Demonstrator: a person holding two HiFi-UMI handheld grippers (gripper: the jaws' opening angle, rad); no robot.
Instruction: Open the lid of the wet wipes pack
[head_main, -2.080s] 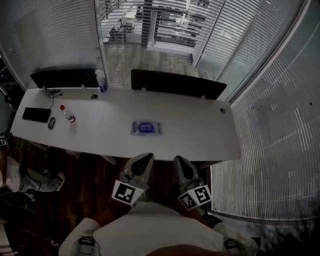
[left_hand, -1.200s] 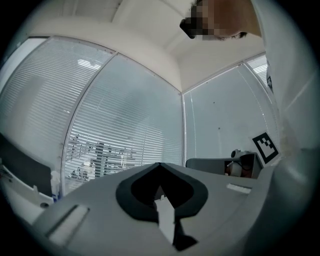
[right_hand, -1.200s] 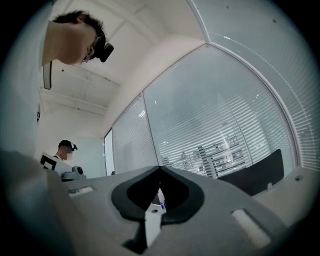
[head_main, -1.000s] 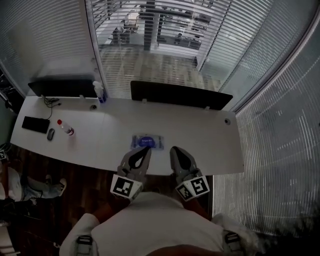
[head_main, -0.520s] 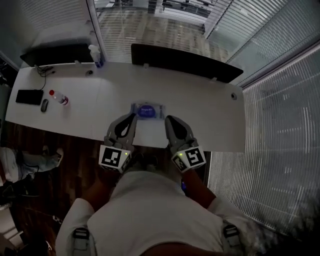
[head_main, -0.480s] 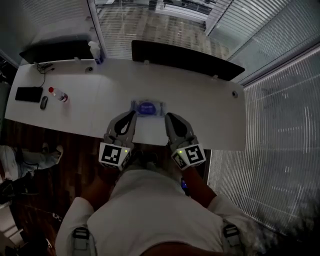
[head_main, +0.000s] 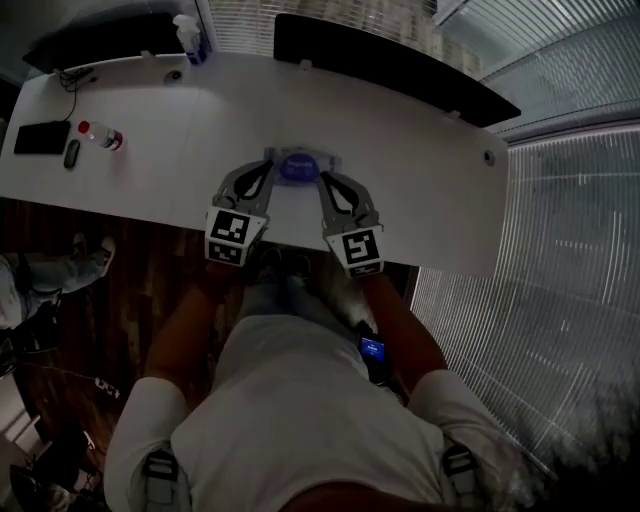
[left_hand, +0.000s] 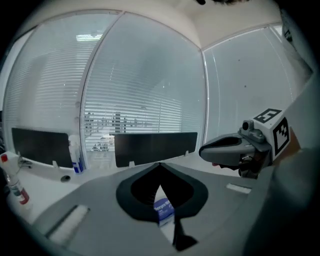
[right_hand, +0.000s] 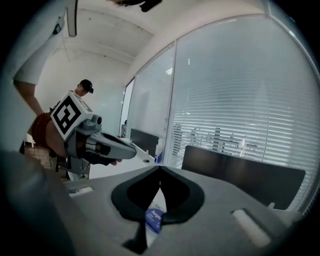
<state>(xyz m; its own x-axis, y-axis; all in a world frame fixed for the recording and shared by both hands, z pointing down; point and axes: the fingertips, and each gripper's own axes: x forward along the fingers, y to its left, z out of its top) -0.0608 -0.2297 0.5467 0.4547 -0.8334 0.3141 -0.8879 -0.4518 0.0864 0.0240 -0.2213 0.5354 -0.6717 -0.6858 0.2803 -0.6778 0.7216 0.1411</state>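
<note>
- Wet wipes pack (head_main: 297, 166) lies flat on the white table (head_main: 430, 170), close to the near edge. Its long axis runs along that edge and its blue lid faces up.
- Lid looks flat on the pack. No lifted flap can be made out.
- Left gripper (head_main: 264, 170) has its tip at the pack's left end. Jaws are pressed together with nothing between them. Contact with the pack cannot be told.
- Right gripper (head_main: 325, 182) has its tip at the pack's right end. Jaws are likewise pressed together and empty.
- Both grippers angle inward toward the pack and tilt slightly down. Forearms are extended over the table edge.
- Far left on the table: a bottle (head_main: 100, 135) with a red cap and a flat dark object (head_main: 42, 137).
- Dark panels (head_main: 395, 65) stand along the far edge.
- Blinds (head_main: 570, 210) cover the glass at right. The floor (head_main: 120, 260) is dark wood.
</note>
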